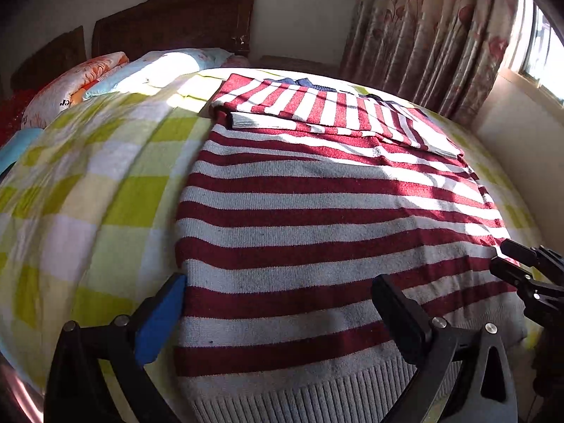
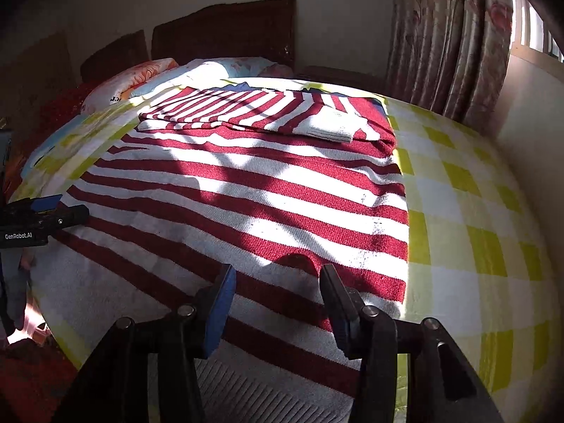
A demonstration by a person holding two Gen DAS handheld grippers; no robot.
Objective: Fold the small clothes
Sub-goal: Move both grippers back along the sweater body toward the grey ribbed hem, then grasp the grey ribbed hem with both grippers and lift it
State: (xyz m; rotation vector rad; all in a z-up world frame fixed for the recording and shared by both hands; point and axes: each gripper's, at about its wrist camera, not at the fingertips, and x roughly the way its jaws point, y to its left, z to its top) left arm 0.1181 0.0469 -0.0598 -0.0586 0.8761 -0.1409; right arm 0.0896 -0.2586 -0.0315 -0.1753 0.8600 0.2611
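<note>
Left gripper [image 1: 278, 303] jaws wide apart, holding nothing. Right gripper [image 2: 278, 299] jaws apart, holding nothing. Striped sweater [image 1: 317, 218] flat on checked bedspread [image 1: 88, 194], spread beneath and ahead of both jaws, sleeves folded across far end.

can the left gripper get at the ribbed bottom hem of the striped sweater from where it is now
Probably yes. The left hand-held gripper is open just above the striped sweater, and the ribbed hem lies flat right below its fingers with nothing on top of it.
</note>
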